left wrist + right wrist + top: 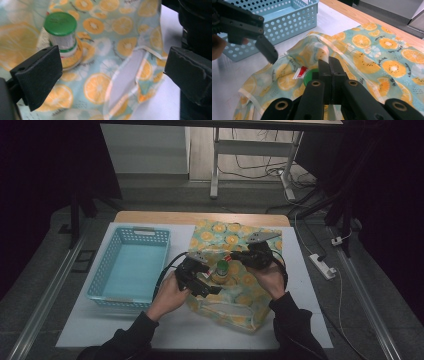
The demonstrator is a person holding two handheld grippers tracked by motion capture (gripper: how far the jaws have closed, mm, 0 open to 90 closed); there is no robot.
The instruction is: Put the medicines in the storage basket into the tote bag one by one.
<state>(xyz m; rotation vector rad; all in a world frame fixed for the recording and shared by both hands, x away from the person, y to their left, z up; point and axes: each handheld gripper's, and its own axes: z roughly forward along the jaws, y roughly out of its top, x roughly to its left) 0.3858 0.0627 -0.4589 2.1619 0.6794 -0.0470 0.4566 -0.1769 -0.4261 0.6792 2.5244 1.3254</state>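
A small bottle with a green cap [221, 268] stands upright on an orange-print cloth bag [239, 302] in the middle of the table. My left gripper [212, 280] hovers just left of the bottle, its jaws wide open and empty. In the left gripper view [112, 72] the bottle [62, 37] sits beside the left jaw, not between the jaws. My right gripper [236, 256] is on the bottle's far right side, jaws shut [331, 65] on the bag's raised hem [352, 62]. The green cap [310, 75] peeks out just left of them.
An empty light-blue perforated basket [135, 231] sits left of the bag on the white mat, and the right gripper view shows it too [287, 22]. The table's wooden far edge [200, 217] runs behind the bag. Bare mat [180, 330] lies in front.
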